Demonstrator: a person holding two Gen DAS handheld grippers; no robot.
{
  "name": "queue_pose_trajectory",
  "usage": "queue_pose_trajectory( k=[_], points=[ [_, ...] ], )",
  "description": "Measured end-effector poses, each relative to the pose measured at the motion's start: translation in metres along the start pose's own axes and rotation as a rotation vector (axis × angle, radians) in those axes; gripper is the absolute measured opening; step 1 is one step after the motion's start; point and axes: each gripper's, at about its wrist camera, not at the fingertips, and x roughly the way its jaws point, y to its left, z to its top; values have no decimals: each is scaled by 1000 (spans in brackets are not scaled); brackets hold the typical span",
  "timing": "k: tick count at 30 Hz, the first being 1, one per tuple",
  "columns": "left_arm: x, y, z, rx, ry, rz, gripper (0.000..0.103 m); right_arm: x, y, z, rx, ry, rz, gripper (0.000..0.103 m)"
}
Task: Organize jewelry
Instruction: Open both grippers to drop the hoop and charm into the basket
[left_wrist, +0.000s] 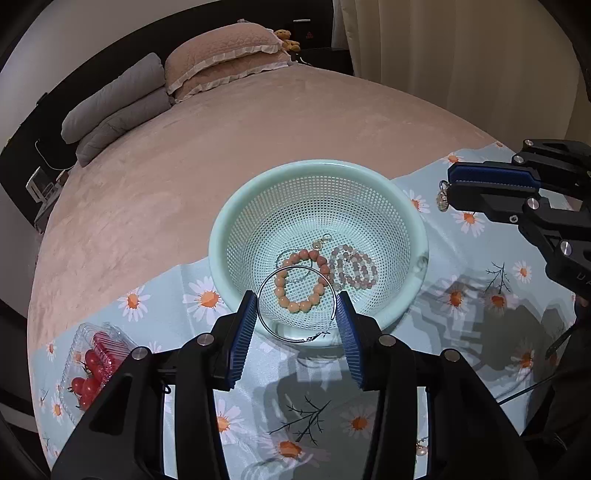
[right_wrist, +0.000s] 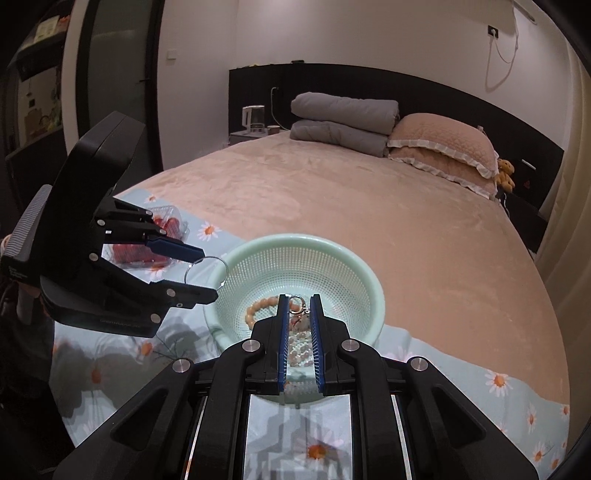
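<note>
A mint green perforated basket (left_wrist: 402, 218) (right_wrist: 354, 266) sits on a daisy-print cloth on the bed. Inside lie an orange bead bracelet (left_wrist: 295, 302), a pale pink bead bracelet (left_wrist: 354, 269) and a thin hoop earring (left_wrist: 295, 262). My left gripper (left_wrist: 297, 306) (right_wrist: 208, 275) holds a large silver hoop earring (left_wrist: 264, 314) (right_wrist: 221, 264) between its pads, over the basket's near rim. My right gripper (right_wrist: 299, 308) (left_wrist: 448, 192) is shut on a small dangling earring (left_wrist: 442, 201) (right_wrist: 301, 314), above the basket's right side.
A clear plastic box of cherry tomatoes (left_wrist: 92, 373) (right_wrist: 147, 254) lies on the cloth to the left. A small pearl earring (left_wrist: 421, 448) lies on the cloth near my left gripper. Folded grey quilts (right_wrist: 343, 122) and pink pillows (right_wrist: 443, 147) are at the bed's head.
</note>
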Motion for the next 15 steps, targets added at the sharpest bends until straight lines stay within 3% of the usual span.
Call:
queue_pose_trajectory(
  k=[10, 11, 14, 15],
  points=[
    [32, 0, 4, 3, 36, -11, 46, 42, -12, -7, 46, 44, -41, 12],
    [32, 1, 4, 3, 32, -4, 48, 43, -16, -8, 72, 45, -46, 15],
    [25, 7, 5, -13, 9, 20, 78, 41, -27, -11, 129, 34, -78, 34],
    [23, 9, 5, -16, 0, 24, 80, 39, -30, -12, 144, 31, -79, 36]
  ],
)
